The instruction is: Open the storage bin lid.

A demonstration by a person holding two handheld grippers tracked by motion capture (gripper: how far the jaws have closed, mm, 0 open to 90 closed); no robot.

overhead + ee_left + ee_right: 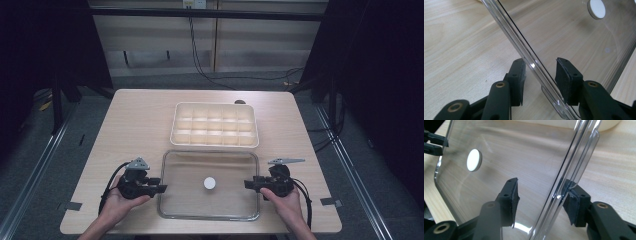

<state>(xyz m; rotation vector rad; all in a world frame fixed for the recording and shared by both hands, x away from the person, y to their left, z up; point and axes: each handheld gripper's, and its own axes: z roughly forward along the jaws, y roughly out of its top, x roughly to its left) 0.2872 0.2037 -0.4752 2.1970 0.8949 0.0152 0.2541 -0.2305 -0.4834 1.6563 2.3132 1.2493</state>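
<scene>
A clear plastic tray (210, 151) lies on the table in front of the person, with a small white disc (209, 183) at its middle. My left gripper (162, 188) is at the tray's left edge. In the left gripper view its jaws stand open on either side of the clear rim (524, 50), and the disc (597, 8) lies beyond. My right gripper (247, 184) is at the tray's right edge, also open, straddling the rim (571, 157). Its outer pad (574, 205) sits close against the rim. The disc (474, 160) and the left gripper (434, 143) show farther off.
A cream tray (215, 144) divided into several compartments sits just behind the clear tray, near the table's middle. Bare wooden tabletop (140, 120) lies to the left and right. Cables run across the floor behind the table.
</scene>
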